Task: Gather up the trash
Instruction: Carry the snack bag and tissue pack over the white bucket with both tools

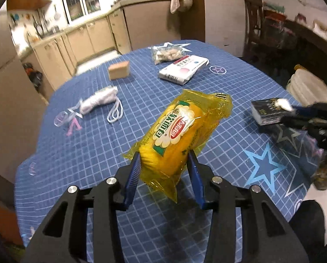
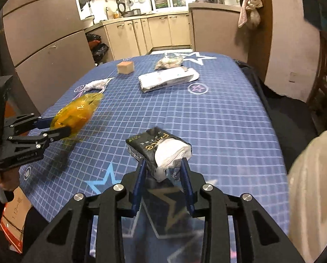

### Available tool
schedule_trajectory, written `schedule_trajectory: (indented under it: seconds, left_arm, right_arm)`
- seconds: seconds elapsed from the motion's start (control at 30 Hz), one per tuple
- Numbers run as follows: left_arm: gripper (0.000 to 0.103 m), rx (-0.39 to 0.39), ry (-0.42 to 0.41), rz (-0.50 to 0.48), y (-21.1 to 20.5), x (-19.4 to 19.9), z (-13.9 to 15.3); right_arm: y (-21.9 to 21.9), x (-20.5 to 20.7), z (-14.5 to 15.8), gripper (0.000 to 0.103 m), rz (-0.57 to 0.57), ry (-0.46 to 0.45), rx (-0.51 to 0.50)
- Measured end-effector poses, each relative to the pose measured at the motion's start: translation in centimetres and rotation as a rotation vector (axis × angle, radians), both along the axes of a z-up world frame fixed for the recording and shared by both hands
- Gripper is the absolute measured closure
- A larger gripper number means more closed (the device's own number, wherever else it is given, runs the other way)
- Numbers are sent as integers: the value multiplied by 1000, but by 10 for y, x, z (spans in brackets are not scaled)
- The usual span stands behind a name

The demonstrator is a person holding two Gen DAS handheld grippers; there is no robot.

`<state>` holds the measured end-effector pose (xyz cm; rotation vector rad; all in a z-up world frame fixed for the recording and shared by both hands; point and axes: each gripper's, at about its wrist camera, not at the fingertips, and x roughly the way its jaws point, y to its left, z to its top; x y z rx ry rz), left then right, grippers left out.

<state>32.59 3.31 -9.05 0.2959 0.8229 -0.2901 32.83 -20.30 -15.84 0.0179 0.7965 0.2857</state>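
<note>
Trash items are clamped in both units, lifted above the worktop. Left hand-held gripper grips the yellow bread wrapper at its near end, pads pressing both sides. Right hand-held gripper grips the black tissue pack, which projects forward between the fingers.

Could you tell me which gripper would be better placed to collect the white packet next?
Probably the right gripper: the white packet lies ahead on its side. But it holds the black tissue pack, which must go first.
</note>
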Motion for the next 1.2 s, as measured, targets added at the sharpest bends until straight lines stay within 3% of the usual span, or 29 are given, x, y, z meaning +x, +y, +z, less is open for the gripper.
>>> schedule_trajectory:
  seconds: [0.23, 0.63, 0.93, 1.2]
  left_arm:
    - [63, 62, -70, 32, -39, -9, 13]
    - [63, 34, -98, 8, -80, -12, 34]
    - [63, 44, -83, -13, -90, -20, 26]
    - [63, 43, -87, -24, -94, -24, 30]
  right_arm:
    - [-16, -21, 18, 73, -25, -30, -12]
    - [-47, -47, 29, 79, -48, -50, 53]
    - [-53, -54, 18, 82, -69, -51, 75]
    - [-57, -60, 33, 82, -86, -97, 76]
